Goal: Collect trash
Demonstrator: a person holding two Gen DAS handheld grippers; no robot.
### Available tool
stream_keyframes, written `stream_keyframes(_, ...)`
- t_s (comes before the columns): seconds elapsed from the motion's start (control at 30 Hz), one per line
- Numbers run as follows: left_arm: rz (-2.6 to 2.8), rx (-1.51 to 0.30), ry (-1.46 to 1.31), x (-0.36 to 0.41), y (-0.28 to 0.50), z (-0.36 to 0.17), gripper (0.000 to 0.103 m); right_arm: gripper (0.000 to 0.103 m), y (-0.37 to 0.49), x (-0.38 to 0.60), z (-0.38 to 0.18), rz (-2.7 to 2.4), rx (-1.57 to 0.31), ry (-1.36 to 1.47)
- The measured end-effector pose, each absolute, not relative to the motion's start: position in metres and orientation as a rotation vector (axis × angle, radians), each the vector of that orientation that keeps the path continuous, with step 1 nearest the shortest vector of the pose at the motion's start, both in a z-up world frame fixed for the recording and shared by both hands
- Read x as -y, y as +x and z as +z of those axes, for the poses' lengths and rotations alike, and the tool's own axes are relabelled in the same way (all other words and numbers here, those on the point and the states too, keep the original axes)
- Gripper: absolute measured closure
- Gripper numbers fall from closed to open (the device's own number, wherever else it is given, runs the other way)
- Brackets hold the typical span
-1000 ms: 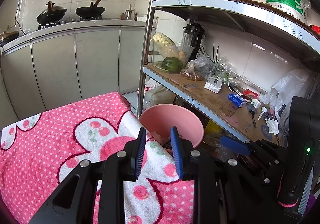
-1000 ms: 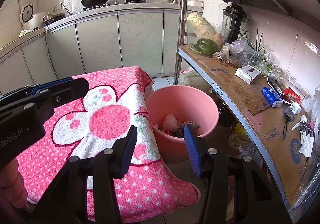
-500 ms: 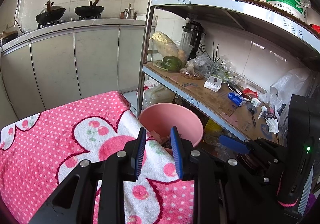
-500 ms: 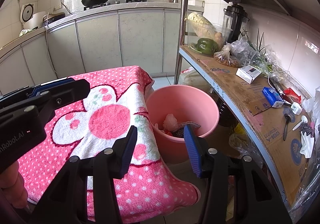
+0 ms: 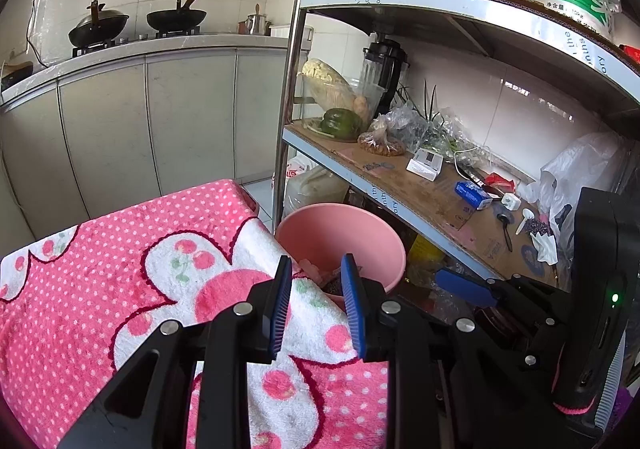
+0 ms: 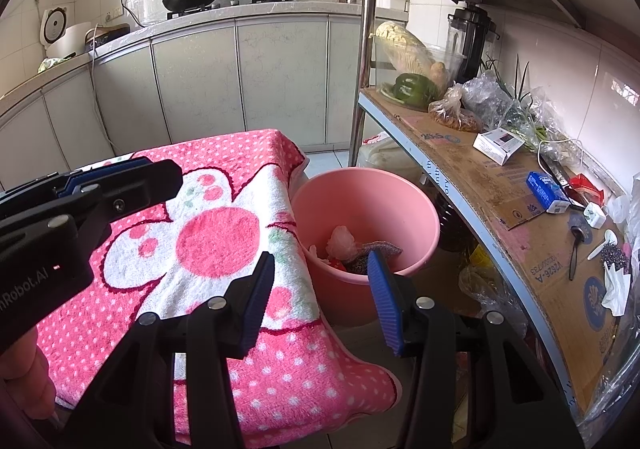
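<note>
The pink bucket stands on the floor between the towel-covered surface and the metal shelf, with trash already lying at its bottom: a pale crumpled wad and a dark scrap. Just above the bucket's near rim, the right claw hangs open and empty, and the left claw, over the towel's edge beside the bucket, is open too, gripping nothing. No loose trash shows on the towel, so the sound move is probably to check the surface once more before drawing both claws away from the bucket.

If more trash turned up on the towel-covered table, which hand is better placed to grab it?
Probably left. Its tongs hang open and empty right over the towel, while the right tongs straddle the table edge beside the pink bucket.
</note>
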State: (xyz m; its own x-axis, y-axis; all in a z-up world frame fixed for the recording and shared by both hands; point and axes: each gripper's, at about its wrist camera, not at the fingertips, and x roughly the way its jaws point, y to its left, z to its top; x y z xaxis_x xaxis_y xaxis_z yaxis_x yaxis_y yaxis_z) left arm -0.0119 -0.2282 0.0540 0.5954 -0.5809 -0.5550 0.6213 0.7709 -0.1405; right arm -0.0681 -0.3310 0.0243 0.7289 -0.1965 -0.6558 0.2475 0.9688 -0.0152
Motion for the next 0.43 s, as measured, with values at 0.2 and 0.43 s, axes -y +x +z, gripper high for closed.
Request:
stream_keyframes(0.2, -0.698, -0.617, 0.072, 0.2283, -0.0096, 0.0523, 0.078, 0.054, -0.0667, 0.3326, 0.0231, -0.243, -0.720, 0.075)
stream_keyframes(0.43, -0.703, -0.629, 0.076, 0.2270, -0.0052, 0.0497, 0.078, 0.054, -0.0655, 0.3330, 0.0211, -0.239, -0.725, 0.075)
